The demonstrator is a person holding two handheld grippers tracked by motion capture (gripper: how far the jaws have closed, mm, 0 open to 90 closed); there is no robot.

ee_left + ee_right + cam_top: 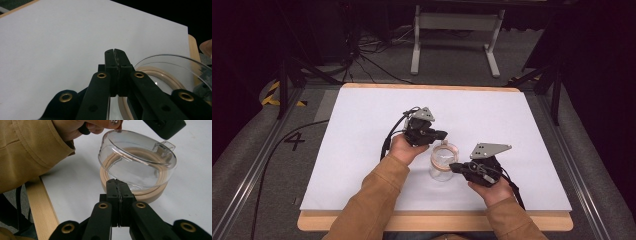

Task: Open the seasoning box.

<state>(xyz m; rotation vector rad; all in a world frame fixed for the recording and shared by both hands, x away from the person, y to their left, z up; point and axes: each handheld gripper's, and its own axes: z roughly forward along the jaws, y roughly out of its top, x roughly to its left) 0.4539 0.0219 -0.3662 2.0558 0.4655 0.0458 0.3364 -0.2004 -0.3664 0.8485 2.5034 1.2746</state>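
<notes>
2 claws are held over a white table (pixel 362 150) by a person in tan sleeves, whose forearms enter from the bottom of the high view. The left claw (pixel 443 134) is gripped in the left hand (pixel 404 149), with the forearm angled up and to the right; its jaws are pointed rightward, roughly level, toward the far rim of a clear plastic container (pixel 444 161). In the left gripper view its 2 black jaws are seen pressed flat together with nothing between them, and the container's clear rim and beige ring are seen just beside them at the lower right.

The right claw (pixel 453 166) is held in the right hand (pixel 492 189), with the jaws pointed leftward at the container's near side. In the right gripper view its jaws are likewise seen pressed together, empty, with the tips just in front of the container's lower wall; whether they touch it cannot be told.

The container is placed near the middle of the table's front half, between the 2 claws. In the right gripper view a clear round shell (pixel 137 160) with a small tab on its rim is seen resting tilted on a beige ring-shaped base (pixel 150 193). Nothing can be made out inside it apart from the beige ring.
</notes>
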